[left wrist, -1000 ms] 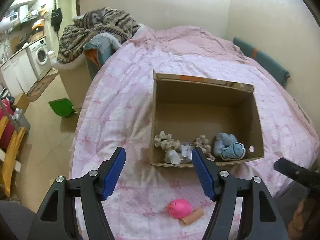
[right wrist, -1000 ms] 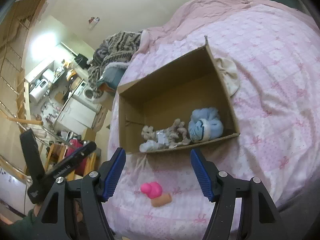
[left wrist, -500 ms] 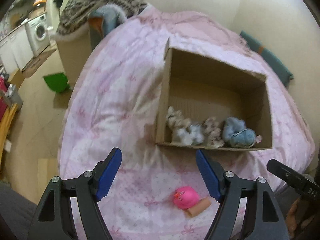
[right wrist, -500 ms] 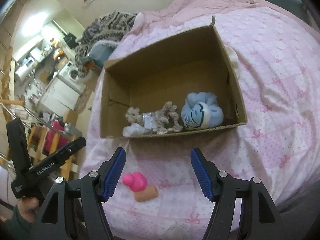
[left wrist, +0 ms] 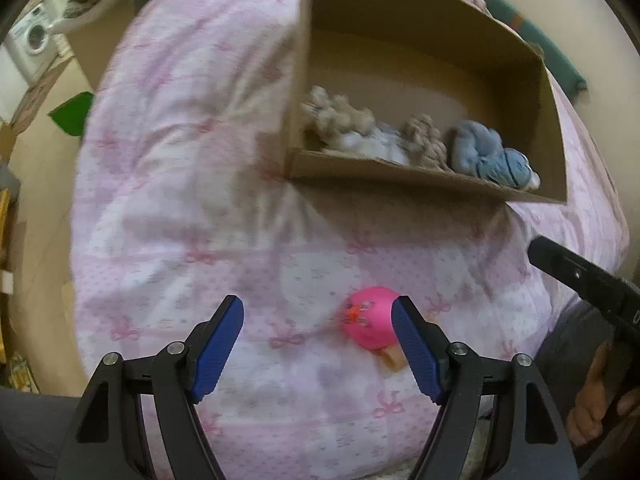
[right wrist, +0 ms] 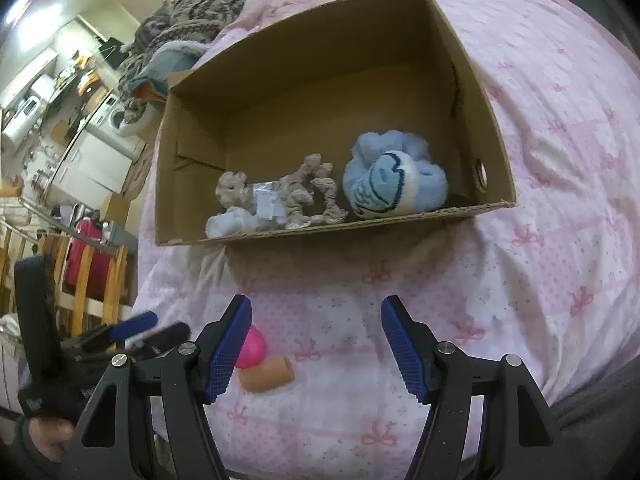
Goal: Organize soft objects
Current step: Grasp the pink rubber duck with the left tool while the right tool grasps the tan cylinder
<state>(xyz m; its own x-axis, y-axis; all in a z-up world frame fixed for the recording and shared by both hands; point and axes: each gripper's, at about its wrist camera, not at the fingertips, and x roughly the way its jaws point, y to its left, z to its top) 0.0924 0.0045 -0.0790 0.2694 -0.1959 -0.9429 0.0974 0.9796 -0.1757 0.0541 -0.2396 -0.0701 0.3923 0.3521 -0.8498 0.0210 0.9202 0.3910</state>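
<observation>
A pink ball toy (left wrist: 370,322) with a small face lies on the pink bedspread, touching a tan cylinder (right wrist: 267,374). My left gripper (left wrist: 318,346) is open; the ball sits just inside its right fingertip. The ball also shows in the right wrist view (right wrist: 251,347), partly behind my right gripper's left finger. My right gripper (right wrist: 316,344) is open and empty above the bedspread. A cardboard box (right wrist: 472,92) beyond holds a blue plush (right wrist: 394,184), beige knitted pieces (right wrist: 310,194) and a white-blue cloth (right wrist: 234,218).
The bed (left wrist: 180,160) fills most of both views, its edge dropping to the floor at left. A green dustpan (left wrist: 74,114) and washing machine (left wrist: 32,40) stand on the left. Patterned blankets (right wrist: 188,16) are piled behind the box. A wooden rack (right wrist: 86,280) stands at left.
My left gripper has dropped and moved forward to the pink ball, which now sits beside its right fingertip. My right gripper has come closer to the box and lower.
</observation>
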